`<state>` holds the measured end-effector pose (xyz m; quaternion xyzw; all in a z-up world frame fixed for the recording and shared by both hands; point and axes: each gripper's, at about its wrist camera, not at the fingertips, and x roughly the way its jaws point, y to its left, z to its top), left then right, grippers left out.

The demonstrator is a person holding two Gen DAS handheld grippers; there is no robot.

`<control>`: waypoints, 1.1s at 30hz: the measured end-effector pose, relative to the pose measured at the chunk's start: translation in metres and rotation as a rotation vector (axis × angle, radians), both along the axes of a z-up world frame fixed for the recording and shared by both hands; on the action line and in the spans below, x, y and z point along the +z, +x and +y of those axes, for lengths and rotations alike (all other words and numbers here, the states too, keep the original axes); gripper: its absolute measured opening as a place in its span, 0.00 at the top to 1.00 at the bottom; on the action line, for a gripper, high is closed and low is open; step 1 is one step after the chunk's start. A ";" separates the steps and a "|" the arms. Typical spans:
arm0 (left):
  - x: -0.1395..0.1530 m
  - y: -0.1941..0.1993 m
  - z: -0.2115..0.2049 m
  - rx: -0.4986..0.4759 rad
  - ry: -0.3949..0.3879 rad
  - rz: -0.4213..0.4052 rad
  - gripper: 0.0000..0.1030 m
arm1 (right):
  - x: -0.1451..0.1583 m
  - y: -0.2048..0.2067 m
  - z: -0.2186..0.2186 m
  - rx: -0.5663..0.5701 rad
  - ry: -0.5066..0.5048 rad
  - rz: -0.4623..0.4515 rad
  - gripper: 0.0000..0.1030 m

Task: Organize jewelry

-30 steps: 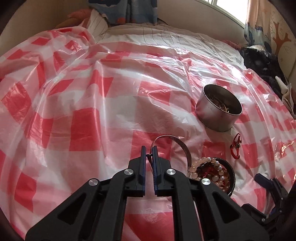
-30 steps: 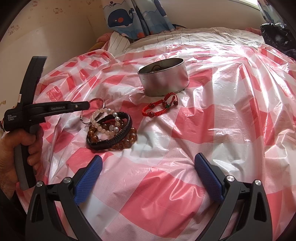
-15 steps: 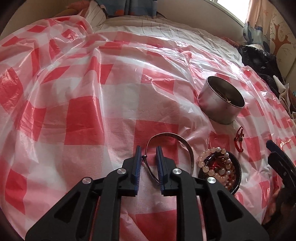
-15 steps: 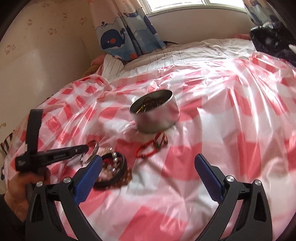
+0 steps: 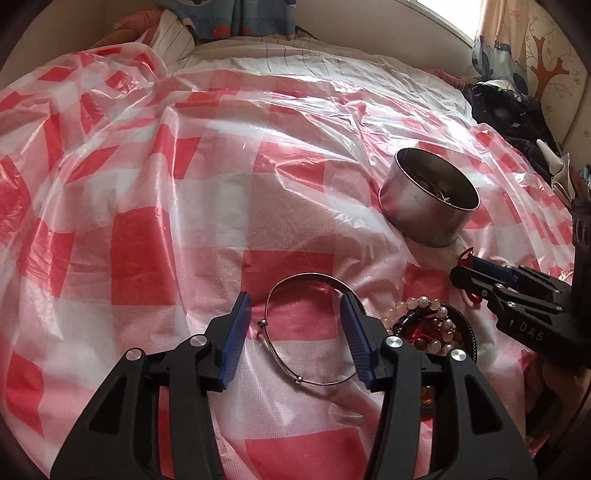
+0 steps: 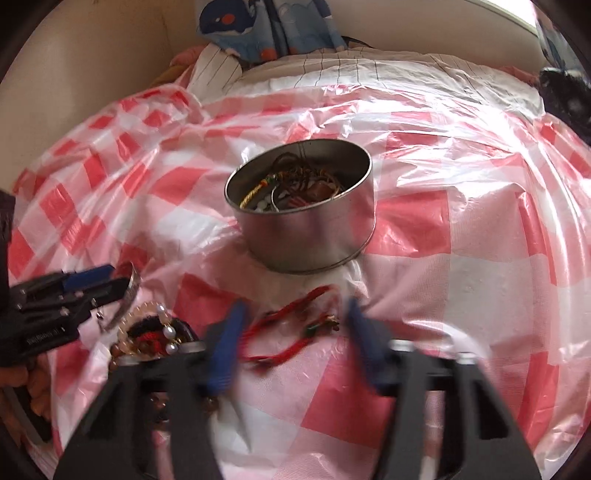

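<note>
A round metal tin point(image 5: 430, 199) holding several pieces of jewelry stands on the red-and-white checked plastic sheet point(image 5: 184, 221); it also shows in the right wrist view point(image 6: 306, 221). My left gripper point(image 5: 295, 328) is open, its jaws on either side of a thin silver bangle point(image 5: 306, 332) lying flat. A pile of bead and black bracelets point(image 5: 428, 328) lies just right of it. My right gripper point(image 6: 295, 332) is open and blurred, its jaws around a red cord bracelet point(image 6: 291, 332) in front of the tin.
The sheet covers a bed with a striped white cover point(image 5: 332, 59) at the far end. Dark clothing point(image 5: 509, 110) lies at the right edge. A whale-print curtain point(image 6: 266, 26) hangs behind. The other gripper point(image 6: 55, 295) shows at the left.
My left gripper has opened from shut and now straddles the silver bangle. My right gripper has moved forward and down to the red cord bracelet, close to the tin.
</note>
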<state>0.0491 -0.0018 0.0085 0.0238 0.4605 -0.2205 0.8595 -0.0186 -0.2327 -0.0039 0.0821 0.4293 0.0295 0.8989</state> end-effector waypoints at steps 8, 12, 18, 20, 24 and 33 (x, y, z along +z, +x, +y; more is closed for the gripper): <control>0.000 -0.001 0.001 0.001 -0.007 0.000 0.53 | 0.012 -0.039 -0.012 -0.035 0.053 -0.037 0.85; 0.000 -0.001 0.001 -0.001 0.005 -0.009 0.53 | 0.006 -0.048 -0.014 -0.054 0.062 -0.020 0.85; 0.000 -0.002 0.000 -0.001 0.008 -0.011 0.53 | 0.005 -0.049 -0.013 -0.077 0.036 -0.035 0.48; 0.000 -0.002 0.000 -0.002 0.008 -0.012 0.51 | 0.004 -0.048 -0.010 -0.073 0.018 -0.033 0.46; 0.001 -0.003 0.000 0.000 0.004 -0.011 0.50 | 0.002 -0.046 -0.008 -0.067 -0.002 -0.030 0.45; 0.009 0.000 0.017 0.069 -0.033 -0.038 0.49 | 0.000 -0.046 -0.006 -0.065 -0.014 -0.024 0.44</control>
